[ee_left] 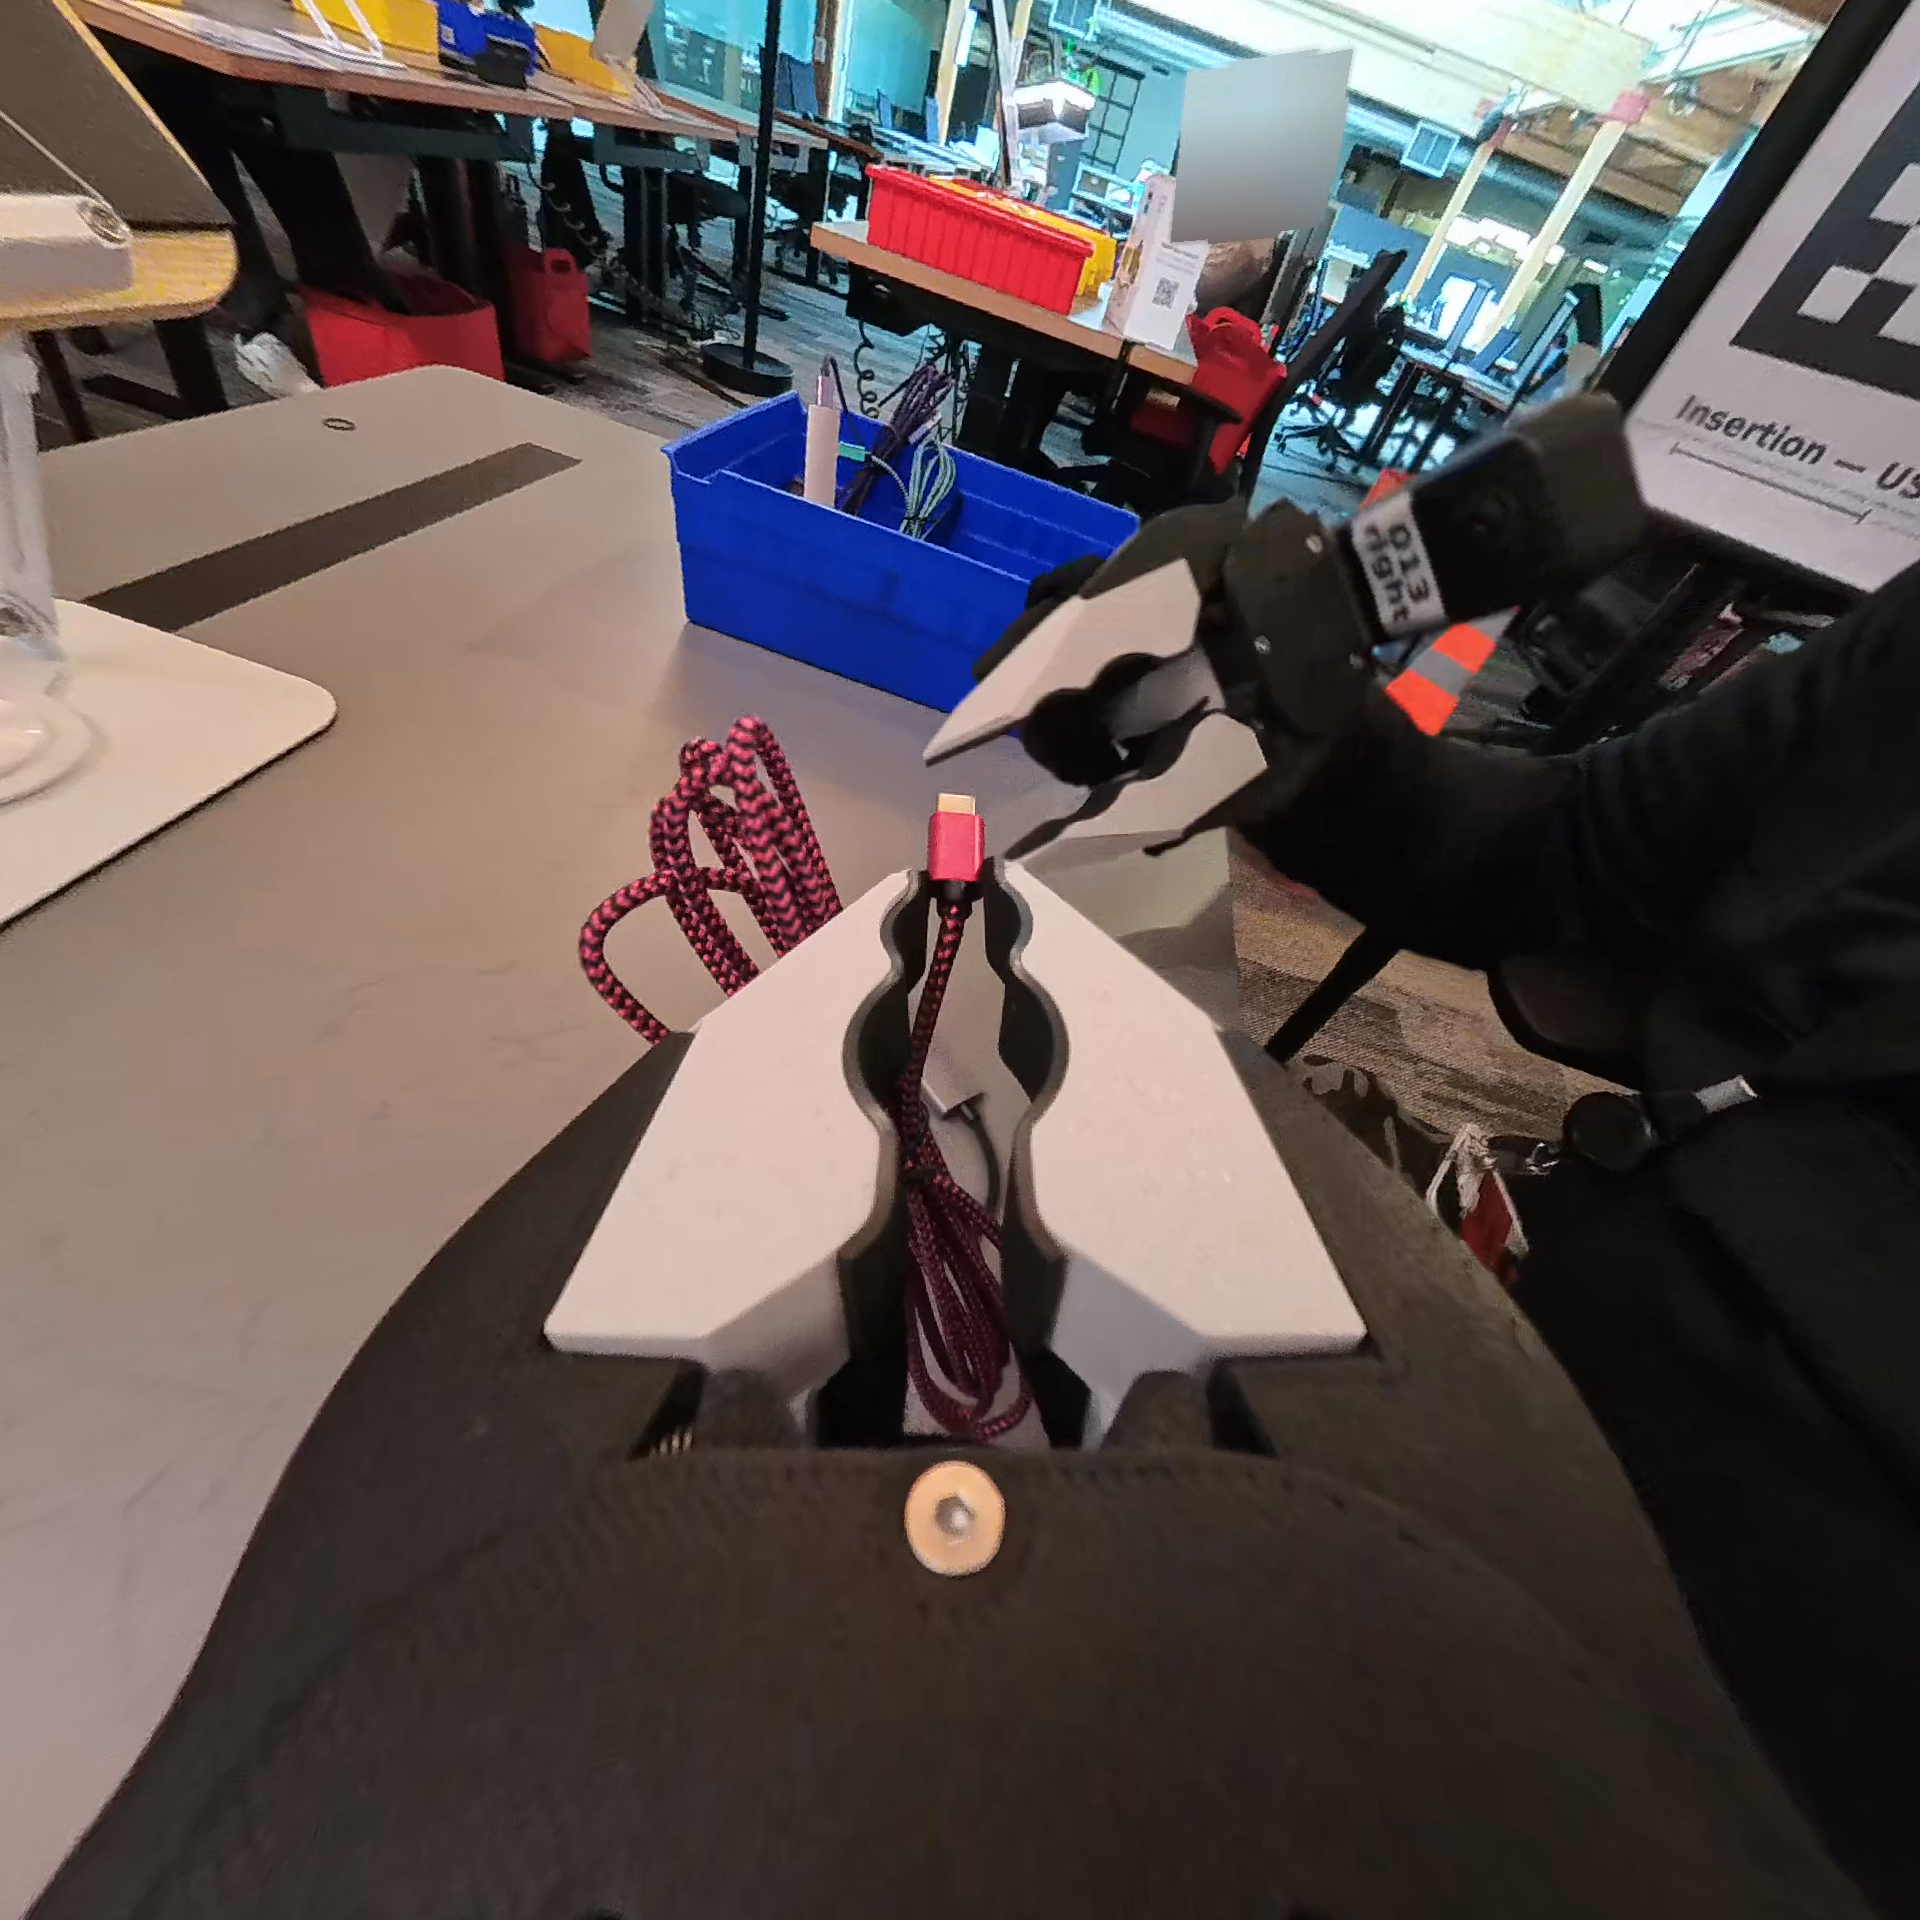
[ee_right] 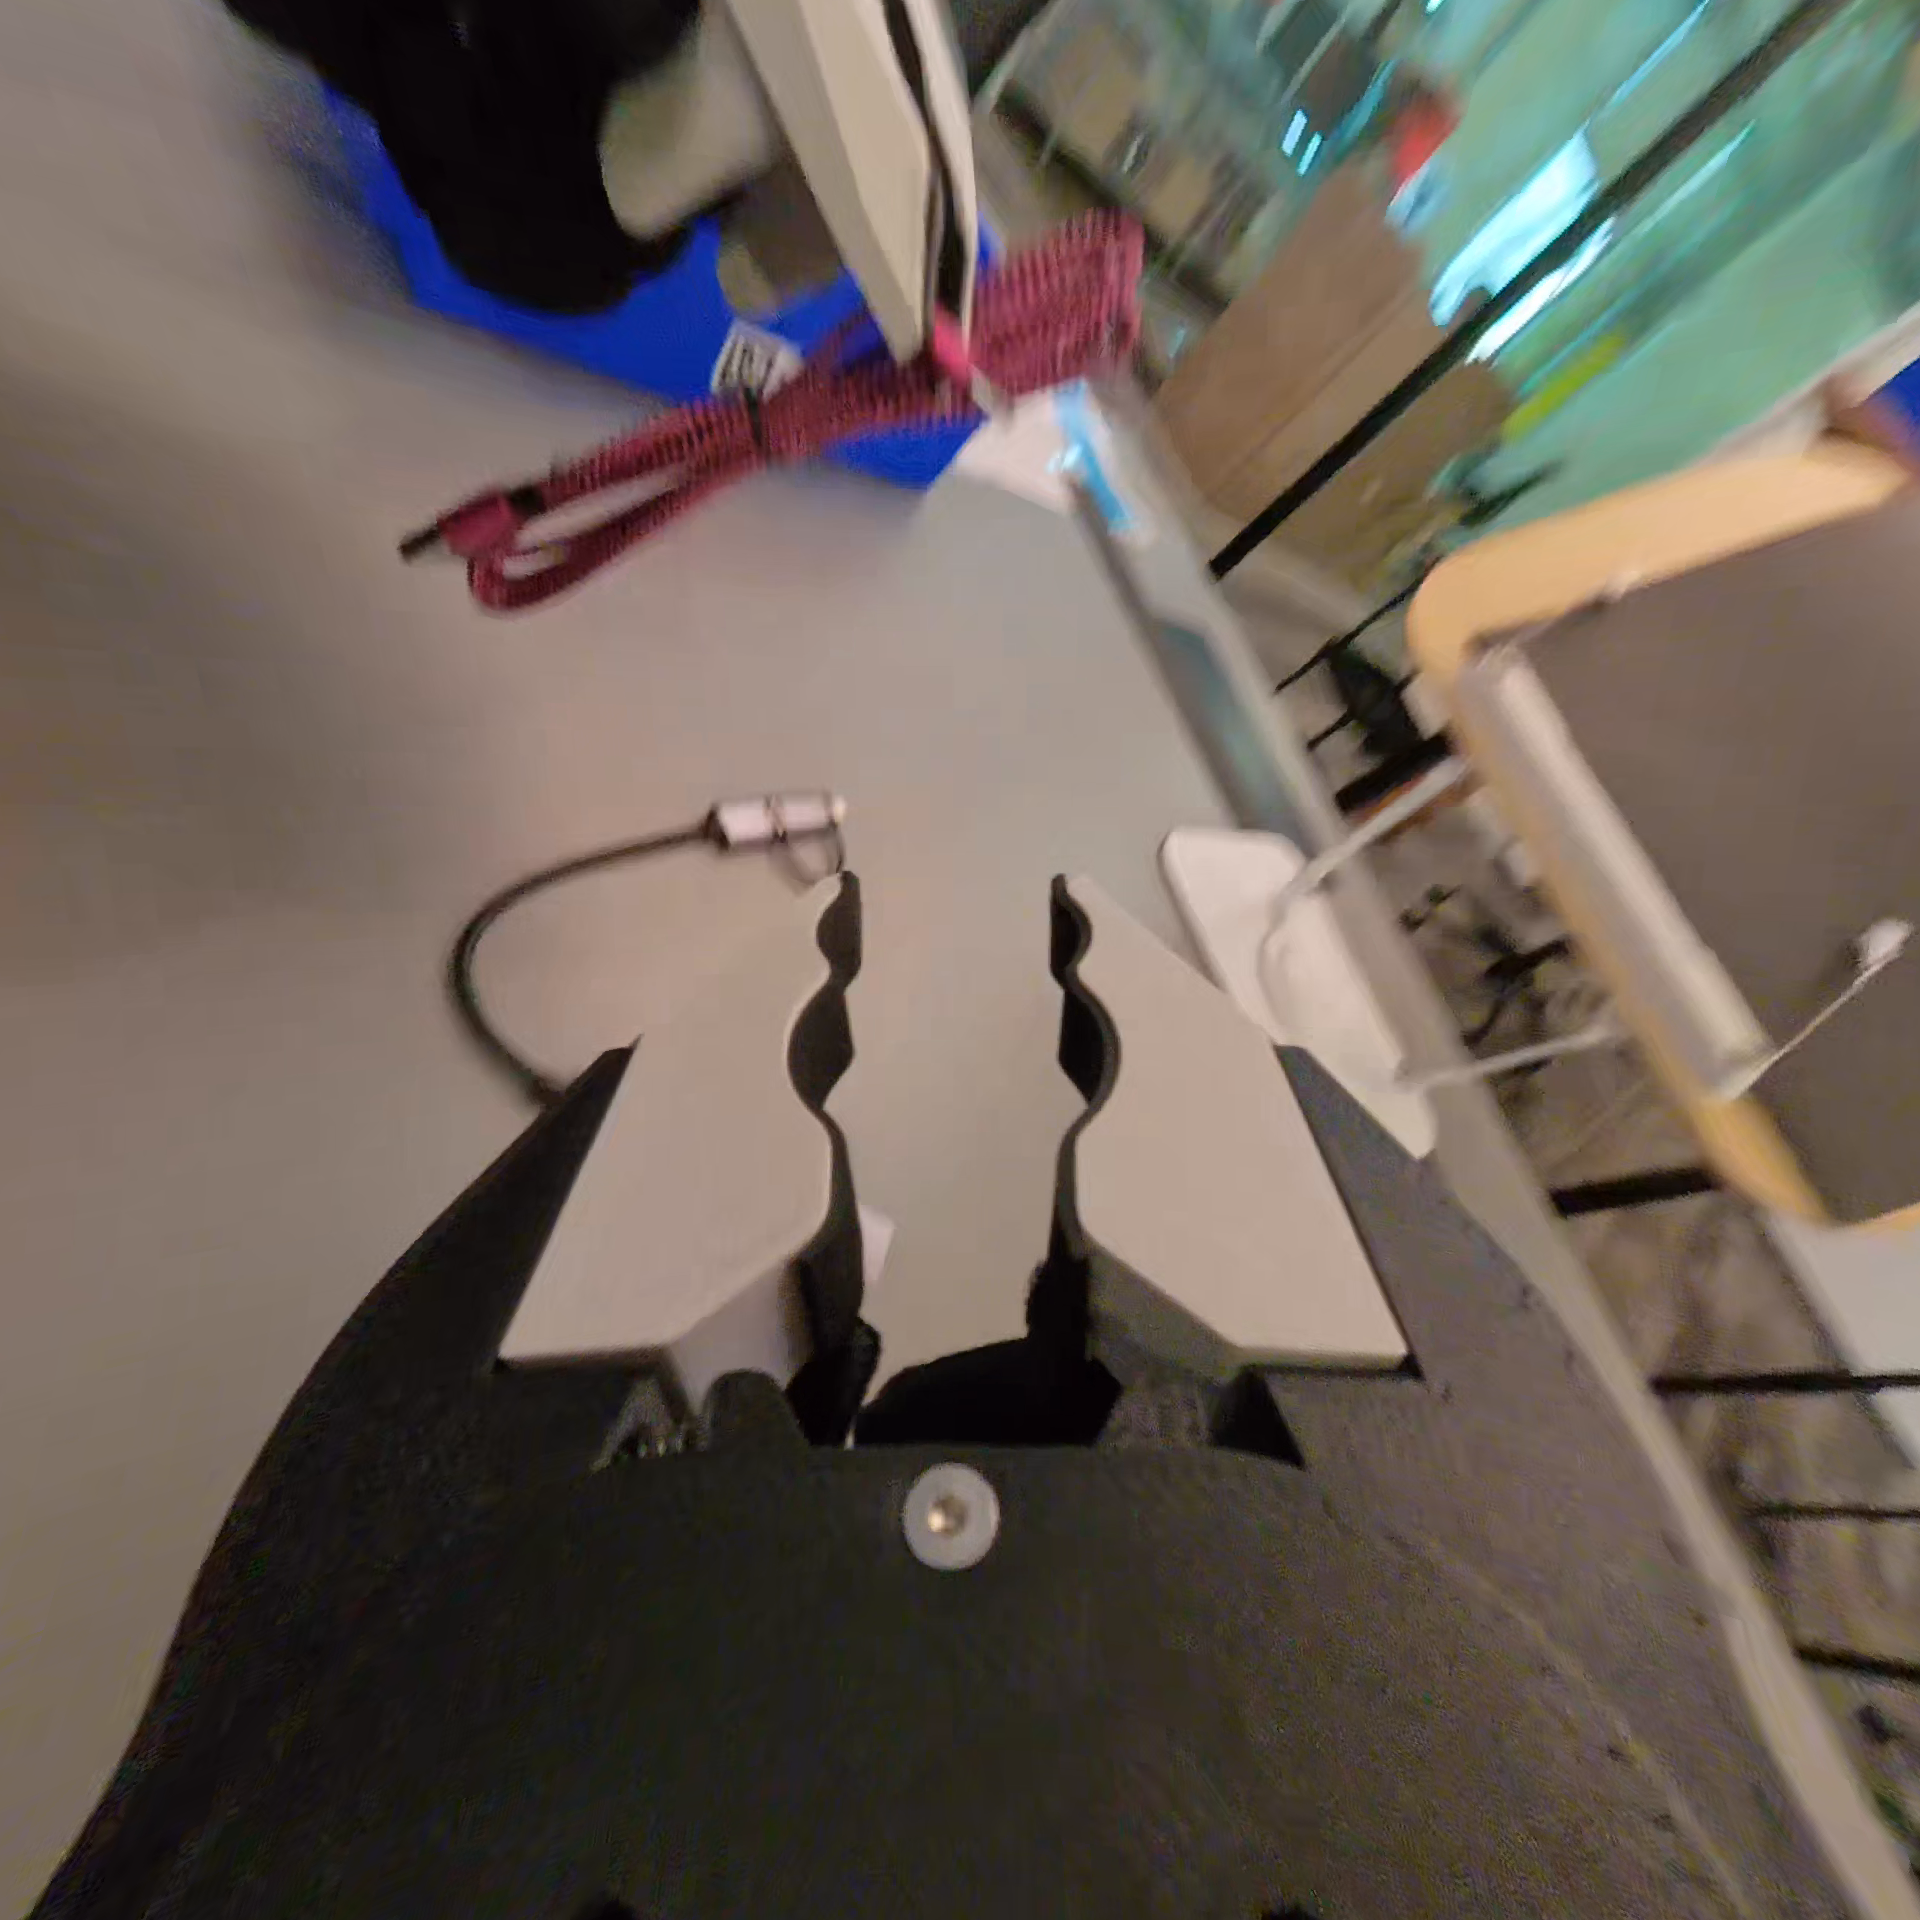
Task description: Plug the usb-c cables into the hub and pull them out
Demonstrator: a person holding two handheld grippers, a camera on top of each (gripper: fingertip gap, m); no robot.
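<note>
The left gripper [ee_left: 954,883] points toward twelve o'clock over the grey table [ee_left: 312,935], its fingertips pinched on the red plug [ee_left: 954,842] of the pink braided cable [ee_left: 727,831], whose metal tip sticks out past them. The cable's coils hang behind at eleven o'clock and trail down between the fingers. The right gripper [ee_right: 954,894], at two o'clock in the left wrist view and held by a black-sleeved arm [ee_left: 1558,831], is tilted downward with its jaws parted and nothing between them. A dark lead ending in a small silver plug [ee_right: 774,821] lies on the table just beside its left fingertip, at eleven o'clock; whether it belongs to the hub is unclear. The blue bin [ee_left: 883,561] at twelve o'clock holds bundled cables and a white stick.
</note>
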